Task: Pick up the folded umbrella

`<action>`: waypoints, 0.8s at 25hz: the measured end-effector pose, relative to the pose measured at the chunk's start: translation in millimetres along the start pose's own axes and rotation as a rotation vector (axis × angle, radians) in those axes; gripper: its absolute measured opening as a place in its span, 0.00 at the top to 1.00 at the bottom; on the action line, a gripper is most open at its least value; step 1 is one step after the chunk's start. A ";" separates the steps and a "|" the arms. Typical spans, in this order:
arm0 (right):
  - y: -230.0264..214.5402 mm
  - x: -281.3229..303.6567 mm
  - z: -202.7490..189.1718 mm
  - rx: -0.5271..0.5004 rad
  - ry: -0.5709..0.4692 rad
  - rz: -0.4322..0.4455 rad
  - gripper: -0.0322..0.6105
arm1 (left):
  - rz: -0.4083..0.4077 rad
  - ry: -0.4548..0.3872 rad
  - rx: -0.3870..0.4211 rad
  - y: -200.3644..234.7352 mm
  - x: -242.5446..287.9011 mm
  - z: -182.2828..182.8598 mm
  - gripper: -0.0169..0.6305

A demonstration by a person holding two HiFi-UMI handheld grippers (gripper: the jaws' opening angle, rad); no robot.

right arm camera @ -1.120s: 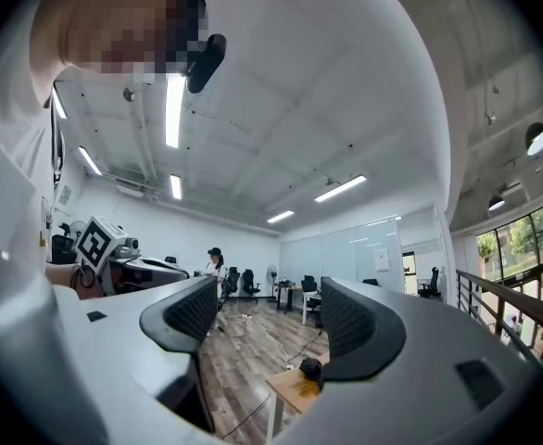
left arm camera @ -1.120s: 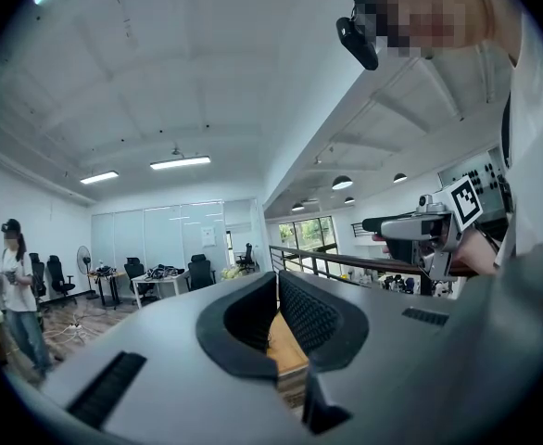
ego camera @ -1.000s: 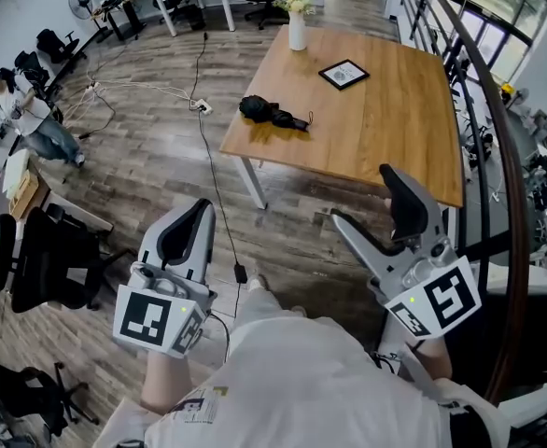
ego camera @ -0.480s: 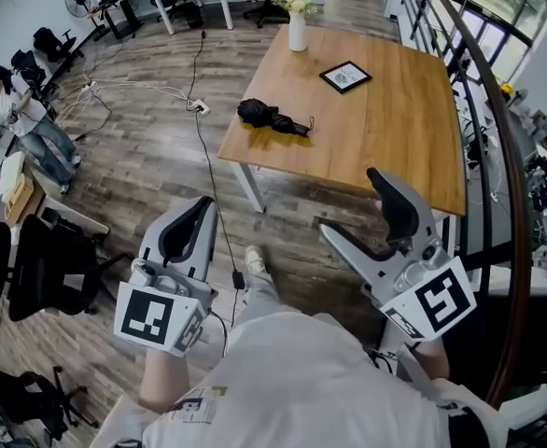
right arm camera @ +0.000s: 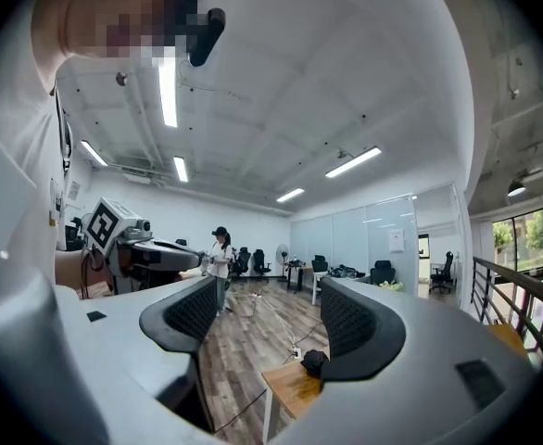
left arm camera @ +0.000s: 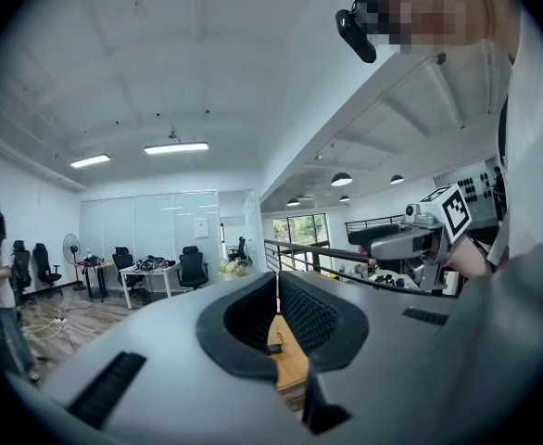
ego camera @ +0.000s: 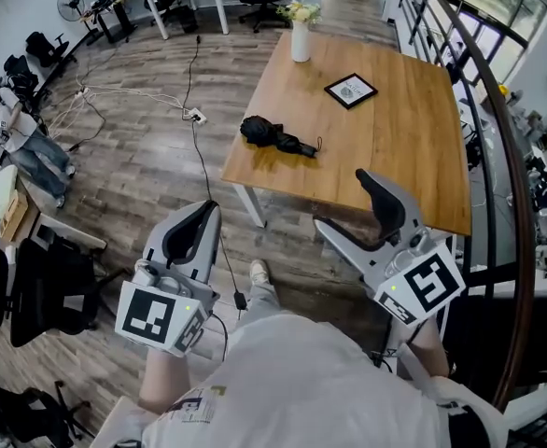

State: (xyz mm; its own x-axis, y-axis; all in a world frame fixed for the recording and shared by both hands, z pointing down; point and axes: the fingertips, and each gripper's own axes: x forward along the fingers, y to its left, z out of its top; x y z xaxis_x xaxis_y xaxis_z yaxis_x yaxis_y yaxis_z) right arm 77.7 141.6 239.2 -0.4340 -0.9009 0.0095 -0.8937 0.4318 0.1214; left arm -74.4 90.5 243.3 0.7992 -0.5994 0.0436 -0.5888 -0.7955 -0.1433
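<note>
A black folded umbrella (ego camera: 275, 135) lies near the left edge of a wooden table (ego camera: 395, 138). Both grippers are held in the air well short of the table, over the wood floor. My left gripper (ego camera: 202, 211) is shut, its pads together with only a thin slit between them. Through that slit, in the left gripper view, the umbrella (left arm camera: 273, 349) shows small and far off. My right gripper (ego camera: 341, 200) is open and holds nothing. The right gripper view looks between its spread jaws (right arm camera: 270, 318) at the umbrella (right arm camera: 313, 362) on the table corner (right arm camera: 285, 389).
A white vase with flowers (ego camera: 300, 35) and a framed picture (ego camera: 350, 91) stand farther back on the table. A dark stair railing (ego camera: 507, 185) runs along the right. Cables (ego camera: 194, 115) trail over the floor. Office chairs (ego camera: 31, 278) and a person (ego camera: 12, 133) are at the left.
The table and umbrella have drawn slightly nearer in the head view. My right gripper has shifted left and up towards the table. The left gripper has hardly moved.
</note>
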 end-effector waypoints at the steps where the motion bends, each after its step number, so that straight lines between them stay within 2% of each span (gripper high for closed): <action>1: -5.9 13.2 -4.4 0.002 0.013 -0.004 0.39 | -0.005 0.002 -0.001 10.0 7.7 -1.6 0.94; 7: -38.2 101.2 -27.0 -0.001 0.096 -0.007 0.39 | -0.027 0.031 -0.017 84.8 61.4 -18.8 0.94; 11: -52.9 170.7 -48.1 -0.004 0.161 0.045 0.37 | -0.062 0.076 -0.041 139.5 100.7 -44.6 0.94; 14: -62.1 223.9 -76.0 0.046 0.221 0.095 0.37 | -0.082 0.116 -0.056 179.3 130.1 -69.9 0.94; 20: -91.3 328.8 -138.5 0.087 0.382 0.080 0.37 | -0.111 0.216 -0.094 258.3 188.2 -125.5 0.94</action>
State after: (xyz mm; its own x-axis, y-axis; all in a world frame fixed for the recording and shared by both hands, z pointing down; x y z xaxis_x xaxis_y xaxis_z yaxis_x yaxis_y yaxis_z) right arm 32.3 -200.1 368.8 -0.4440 -0.8088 0.3856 -0.8722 0.4888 0.0208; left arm -91.1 -238.9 338.5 0.8215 -0.5048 0.2652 -0.5153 -0.8564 -0.0337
